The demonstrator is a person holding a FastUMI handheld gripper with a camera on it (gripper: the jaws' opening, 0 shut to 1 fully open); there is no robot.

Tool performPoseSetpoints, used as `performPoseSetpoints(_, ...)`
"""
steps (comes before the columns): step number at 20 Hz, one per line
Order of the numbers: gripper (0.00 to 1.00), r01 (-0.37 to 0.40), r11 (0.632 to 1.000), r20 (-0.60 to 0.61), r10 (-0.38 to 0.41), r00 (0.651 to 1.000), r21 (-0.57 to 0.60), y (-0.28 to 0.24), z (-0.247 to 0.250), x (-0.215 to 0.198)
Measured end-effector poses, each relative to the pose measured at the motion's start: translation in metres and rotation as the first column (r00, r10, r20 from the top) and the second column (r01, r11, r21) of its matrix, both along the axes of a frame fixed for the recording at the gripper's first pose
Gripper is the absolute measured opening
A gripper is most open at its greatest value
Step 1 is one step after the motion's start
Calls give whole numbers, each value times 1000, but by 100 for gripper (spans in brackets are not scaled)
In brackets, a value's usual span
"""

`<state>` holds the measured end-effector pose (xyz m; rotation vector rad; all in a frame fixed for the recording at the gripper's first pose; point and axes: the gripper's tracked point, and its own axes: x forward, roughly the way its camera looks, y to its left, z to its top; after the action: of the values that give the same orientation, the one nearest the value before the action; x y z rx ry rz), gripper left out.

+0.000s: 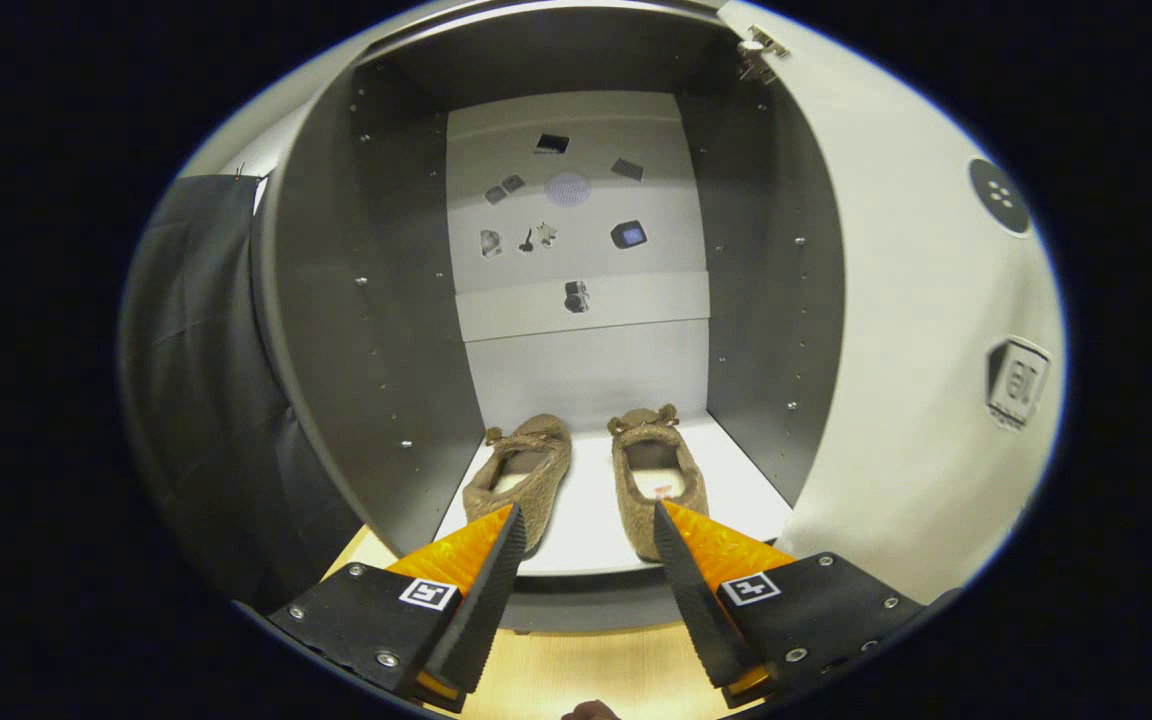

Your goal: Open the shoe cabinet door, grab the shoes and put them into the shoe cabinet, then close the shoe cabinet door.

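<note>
The shoe cabinet (366, 330) stands open, with grey side walls and a white floor. Its white door (896, 330) is swung out to the right of the opening. Two brown fuzzy slippers lie side by side on the cabinet floor, toes toward the back: the left slipper (526, 472) and the right slipper (651, 475). My gripper (586, 520) is open just in front of the cabinet's front edge, with nothing between its fingers. The heels of both slippers sit right behind the fingertips, one by each finger.
The cabinet rests on a light wooden surface (576, 670). Black cloth (196, 400) hangs to the left of the cabinet. Small stickers dot the white back panel (576, 240). A hinge (761, 50) is at the door's top, and a dark round knob (999, 195) is on the door.
</note>
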<state>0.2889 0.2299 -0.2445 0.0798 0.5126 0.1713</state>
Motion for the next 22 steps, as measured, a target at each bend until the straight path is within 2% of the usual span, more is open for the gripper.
performPoseSetpoints(3,82,32,999,27,-31,999,-33,-10,11,-39)
performPoseSetpoints(7,83,69,998,55,-69,996,-3,-23,35,-81)
performPoseSetpoints(11,87,55,997,79,-60,995,57,-36,60,-112)
performPoseSetpoints(17,91,-41,993,130,27,991,108,-66,96,-158)
performPoseSetpoints(22,93,-161,983,186,141,972,92,-94,116,-198)
